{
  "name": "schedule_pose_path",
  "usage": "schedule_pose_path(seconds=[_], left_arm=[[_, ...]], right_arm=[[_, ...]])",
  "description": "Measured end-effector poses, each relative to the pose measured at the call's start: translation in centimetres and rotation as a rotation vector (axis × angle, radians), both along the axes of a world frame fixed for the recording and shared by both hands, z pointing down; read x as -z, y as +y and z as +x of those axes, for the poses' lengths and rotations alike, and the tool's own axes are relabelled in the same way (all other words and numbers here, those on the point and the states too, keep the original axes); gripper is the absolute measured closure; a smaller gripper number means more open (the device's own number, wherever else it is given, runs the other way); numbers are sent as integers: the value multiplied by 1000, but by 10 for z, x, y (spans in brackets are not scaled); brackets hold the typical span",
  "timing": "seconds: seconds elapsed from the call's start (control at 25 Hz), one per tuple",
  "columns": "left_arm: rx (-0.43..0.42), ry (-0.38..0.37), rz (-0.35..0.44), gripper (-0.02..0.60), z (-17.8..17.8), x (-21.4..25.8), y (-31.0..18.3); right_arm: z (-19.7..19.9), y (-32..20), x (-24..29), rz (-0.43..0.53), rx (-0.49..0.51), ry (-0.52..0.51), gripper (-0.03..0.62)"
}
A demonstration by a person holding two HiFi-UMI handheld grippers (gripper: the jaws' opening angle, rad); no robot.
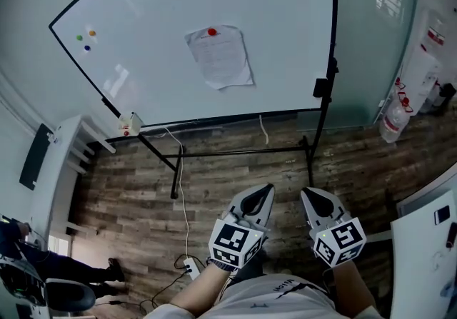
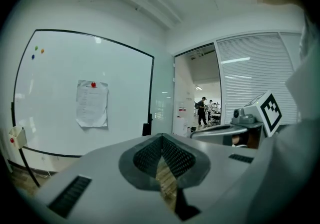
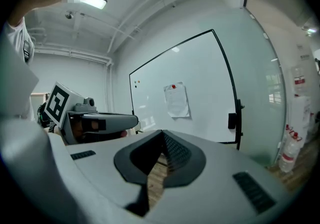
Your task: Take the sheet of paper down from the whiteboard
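Sheet of paper (image 1: 220,56) pinned on whiteboard (image 1: 143,46) w/ red magnet (image 1: 211,31).
L gripper (image 1: 267,189) & R gripper (image 1: 306,193) side by side, well apart from board; both fingers clenched, empty.

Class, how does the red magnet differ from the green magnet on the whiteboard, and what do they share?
The red magnet pins the sheet; the green magnet holds nothing. The red magnet sits alone mid-board; the green magnet sits near a corner beside an orange magnet and a blue magnet. Both are small, round, on the whiteboard.

Paper sheet (image 1: 220,57) on whiteboard (image 1: 153,21), left claw (image 1: 267,189), right claw (image 1: 306,193) below
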State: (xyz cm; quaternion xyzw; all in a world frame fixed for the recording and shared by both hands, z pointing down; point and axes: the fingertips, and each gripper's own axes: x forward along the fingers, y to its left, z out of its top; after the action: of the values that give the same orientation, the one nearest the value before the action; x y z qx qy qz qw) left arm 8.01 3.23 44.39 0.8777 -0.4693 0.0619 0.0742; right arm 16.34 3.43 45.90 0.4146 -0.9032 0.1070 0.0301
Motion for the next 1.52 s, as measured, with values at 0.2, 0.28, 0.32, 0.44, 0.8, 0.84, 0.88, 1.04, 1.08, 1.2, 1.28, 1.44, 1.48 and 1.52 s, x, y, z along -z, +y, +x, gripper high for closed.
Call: schedule_pose_path(seconds=[0.2,0.28,0.32,0.44,0.8,0.84,0.88,1.04,1.08,1.2,1.28,1.44,1.48,1.52], left_arm=[[-21,-11,21,568,-44,9,-58],[-21,-10,20,568,-66,11,-80],[-22,-9,19,568,-77,13,-90],[-33,-9,30,568,-104,18,-116],[-47,-6,88,568,-165,42,-182],[-46,-7,97,568,-168,45,-189],[-45,-8,106,568,-170,48,-196],[-34,-12,130,568,-172,56,-225],[-27,-14,136,568,-173,58,-233],[1,-26,162,568,-173,68,-260],[29,-40,178,568,-174,75,-278],[109,-79,226,568,-178,93,-321],[134,-85,238,568,-181,98,-332],[158,-91,248,568,-182,103,-343]], right_arm=[[-45,-60,10,14,-17,7,582],[-67,-83,16,22,-19,12,582],[-78,-92,20,26,-19,13,582],[-108,-120,30,45,-27,17,582],[-171,-184,45,73,-54,10,582],[-174,-189,46,76,-53,10,582],[-177,-195,47,79,-52,9,582],[-181,-224,55,100,-48,7,582],[-181,-232,57,107,-45,5,582],[-181,-262,64,132,-30,-11,582],[-181,-283,70,146,-14,-22,582],[-180,-330,91,181,17,-31,582],[-180,-341,95,189,27,-34,582],[-180,-351,99,195,38,-36,582]])
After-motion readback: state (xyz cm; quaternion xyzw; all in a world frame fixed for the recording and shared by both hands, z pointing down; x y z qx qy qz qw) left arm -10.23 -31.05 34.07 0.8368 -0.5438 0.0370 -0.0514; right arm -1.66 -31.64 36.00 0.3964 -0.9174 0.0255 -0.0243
